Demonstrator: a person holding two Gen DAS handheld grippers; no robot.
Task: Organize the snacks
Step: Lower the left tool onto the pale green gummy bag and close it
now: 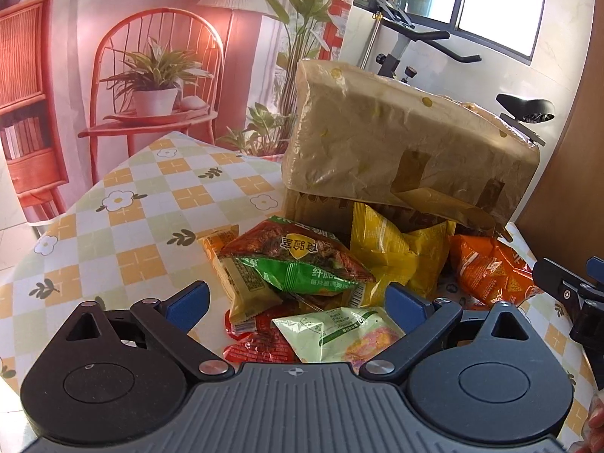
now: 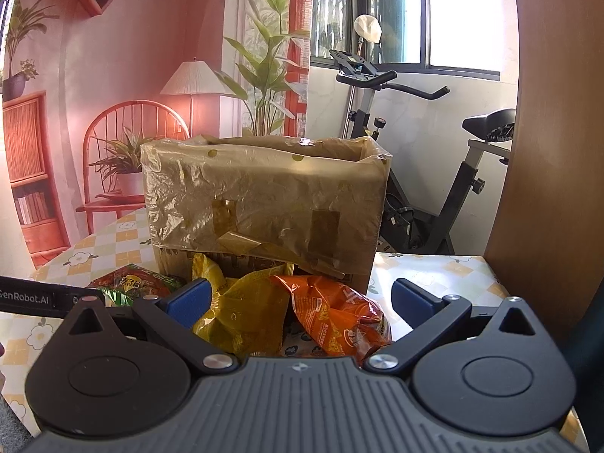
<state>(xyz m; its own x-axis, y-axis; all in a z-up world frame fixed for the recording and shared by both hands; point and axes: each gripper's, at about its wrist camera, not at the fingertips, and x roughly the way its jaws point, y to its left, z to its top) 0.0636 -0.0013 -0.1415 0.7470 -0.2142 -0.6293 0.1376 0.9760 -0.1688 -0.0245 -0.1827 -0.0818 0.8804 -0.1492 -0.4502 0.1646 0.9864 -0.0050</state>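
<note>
A pile of snack packets lies on the checked tablecloth [image 1: 124, 222] in front of a plastic-lined cardboard box [image 1: 396, 147]. My left gripper [image 1: 298, 298] is open and empty, over a red-and-green packet [image 1: 298, 260], a pale green packet [image 1: 339, 336] and a red packet [image 1: 256, 347]. A yellow bag [image 1: 392, 249] and an orange bag [image 1: 487, 268] lie to the right. My right gripper [image 2: 300, 300] is open and empty, just above the yellow bag [image 2: 241, 313] and the orange bag [image 2: 336, 317]. The box [image 2: 264, 204] stands open-topped behind them.
An exercise bike [image 2: 415, 173] stands behind the table at the right. A printed backdrop with a chair [image 1: 151, 87] hangs behind the table. A wooden panel [image 2: 551, 151] rises at the far right. The right gripper shows in the left wrist view [image 1: 573, 287] at the right edge.
</note>
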